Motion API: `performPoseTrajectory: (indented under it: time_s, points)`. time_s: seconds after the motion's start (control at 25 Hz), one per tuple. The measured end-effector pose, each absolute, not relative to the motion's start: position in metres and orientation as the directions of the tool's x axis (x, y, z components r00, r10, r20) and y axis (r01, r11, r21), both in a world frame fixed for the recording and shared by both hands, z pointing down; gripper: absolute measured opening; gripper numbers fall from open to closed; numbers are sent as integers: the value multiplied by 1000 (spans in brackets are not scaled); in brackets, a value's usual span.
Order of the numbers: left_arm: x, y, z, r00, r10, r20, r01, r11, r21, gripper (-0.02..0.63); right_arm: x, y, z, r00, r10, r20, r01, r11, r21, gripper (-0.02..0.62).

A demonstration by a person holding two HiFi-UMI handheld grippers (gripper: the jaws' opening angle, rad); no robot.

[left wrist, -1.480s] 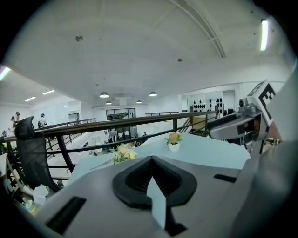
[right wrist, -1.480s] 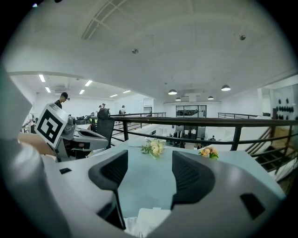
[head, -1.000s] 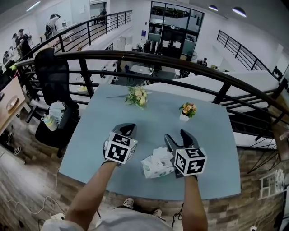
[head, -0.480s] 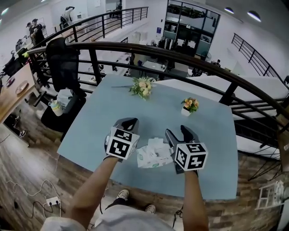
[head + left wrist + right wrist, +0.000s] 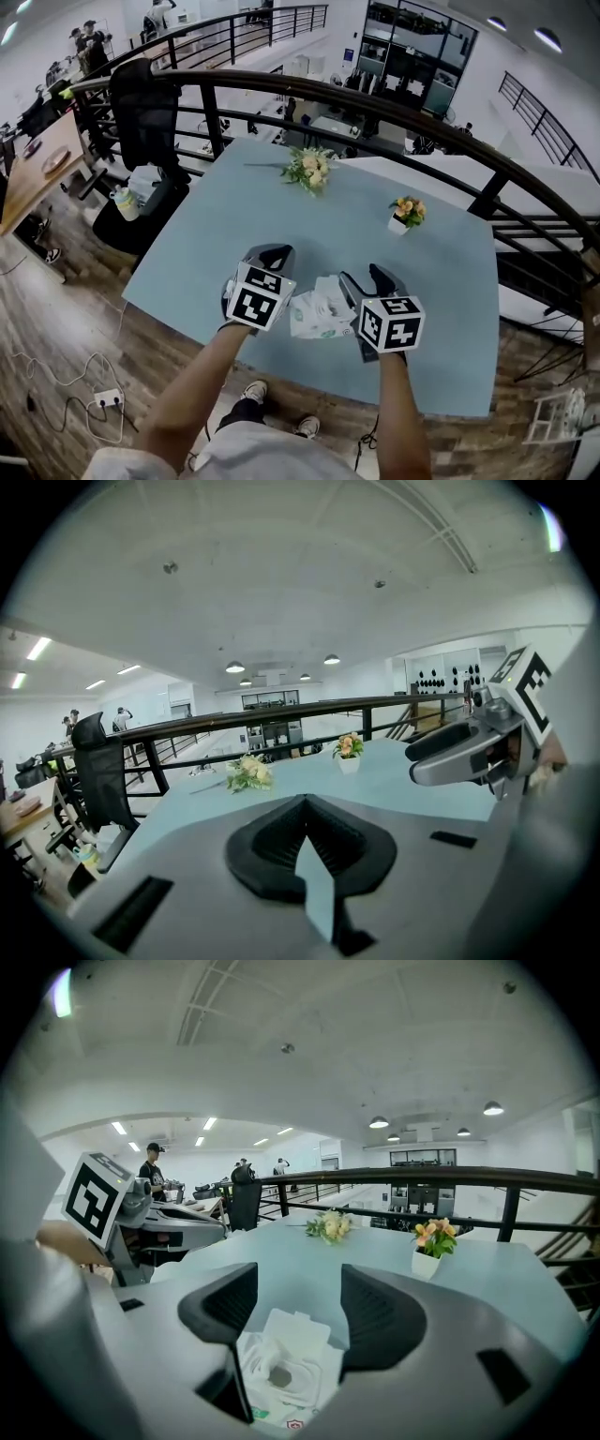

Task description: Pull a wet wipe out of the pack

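Observation:
The wet wipe pack (image 5: 322, 309) lies on the light blue table (image 5: 234, 216) near its front edge, between my two grippers. Its white lid stands open and a crumpled white wipe pokes from the opening (image 5: 281, 1365). My right gripper (image 5: 367, 278) is open and hovers just right of the pack; in the right gripper view the pack sits low between its two dark jaws (image 5: 298, 1302). My left gripper (image 5: 273, 252) is just left of the pack with its jaws shut (image 5: 302, 802) and nothing in them. Each gripper shows in the other's view: the right gripper (image 5: 469, 747) and the left gripper (image 5: 178, 1222).
A bunch of pale flowers (image 5: 309, 171) lies at the table's far edge and a small white pot of orange flowers (image 5: 406, 214) stands at the far right. A dark railing (image 5: 375, 108) runs behind the table. A black office chair (image 5: 141, 112) stands to the left.
The head view has swung, so the table sits further right and up. Both grippers stay beside the pack, and the pack now lies closer between them.

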State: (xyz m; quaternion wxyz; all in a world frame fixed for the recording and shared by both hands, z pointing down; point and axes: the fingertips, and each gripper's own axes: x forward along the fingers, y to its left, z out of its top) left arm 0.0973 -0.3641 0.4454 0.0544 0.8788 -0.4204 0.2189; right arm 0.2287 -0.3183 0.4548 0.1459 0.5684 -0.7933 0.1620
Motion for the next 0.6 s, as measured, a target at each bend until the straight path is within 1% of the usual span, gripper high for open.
performPoseTrajectory:
  time_s: [0.28, 0.6]
  points:
    - [95, -358, 466, 543, -705, 457, -755, -647, -101, -5, 216, -316, 489, -343, -809, 477, -936, 333, -109, 279]
    - [97, -349, 493, 552, -677, 487, -750, -658, -65, -5, 207, -311, 523, -357, -770, 528, -930, 343, -129, 278]
